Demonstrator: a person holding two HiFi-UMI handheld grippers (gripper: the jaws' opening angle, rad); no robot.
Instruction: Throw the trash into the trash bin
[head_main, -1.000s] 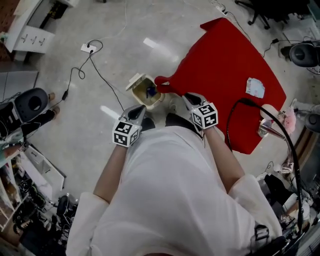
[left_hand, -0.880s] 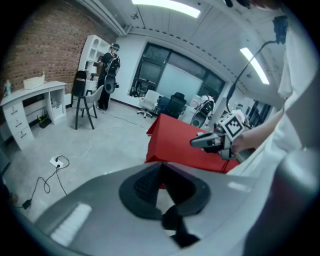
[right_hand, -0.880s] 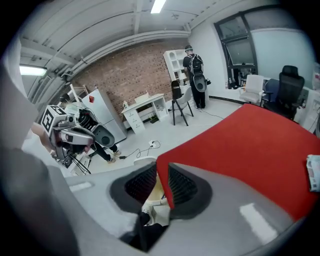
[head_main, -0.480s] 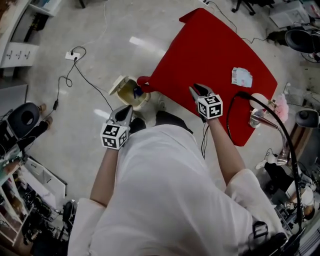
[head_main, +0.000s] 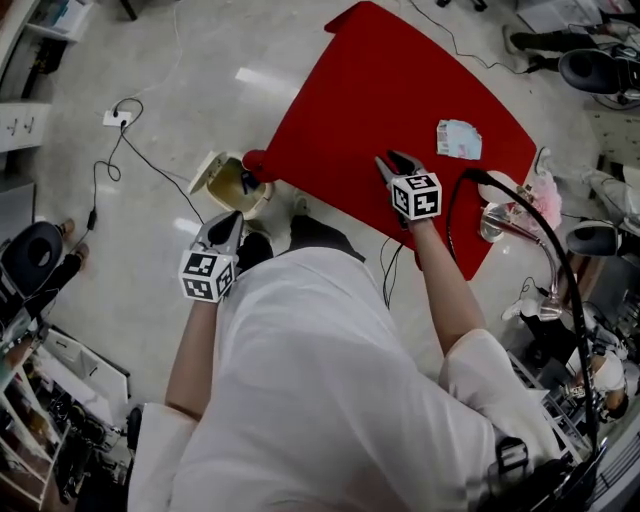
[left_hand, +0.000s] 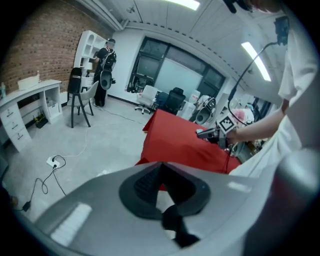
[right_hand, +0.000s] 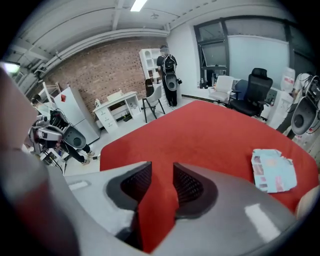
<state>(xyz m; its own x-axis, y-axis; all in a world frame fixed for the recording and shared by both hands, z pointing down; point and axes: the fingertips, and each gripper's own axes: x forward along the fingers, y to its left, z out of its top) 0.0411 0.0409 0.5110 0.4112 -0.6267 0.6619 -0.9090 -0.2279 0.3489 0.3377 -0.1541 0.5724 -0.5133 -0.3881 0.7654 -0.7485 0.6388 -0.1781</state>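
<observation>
Over the table (head_main: 380, 90), the right gripper (head_main: 395, 162) has swung away from the bin (head_main: 228, 182), its empty jaws just parting, toward the trash (head_main: 458, 139) lying further along, likely next to fetch; the left gripper (head_main: 228, 222) has its jaws pressed together on nothing.

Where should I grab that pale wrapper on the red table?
Probably pinch the pale wrapper by its crinkled near edge, coming steeply from above on the person's side. It lies flat on the red table with nothing around it, so only a lifted edge gives the jaws something to close on.
</observation>
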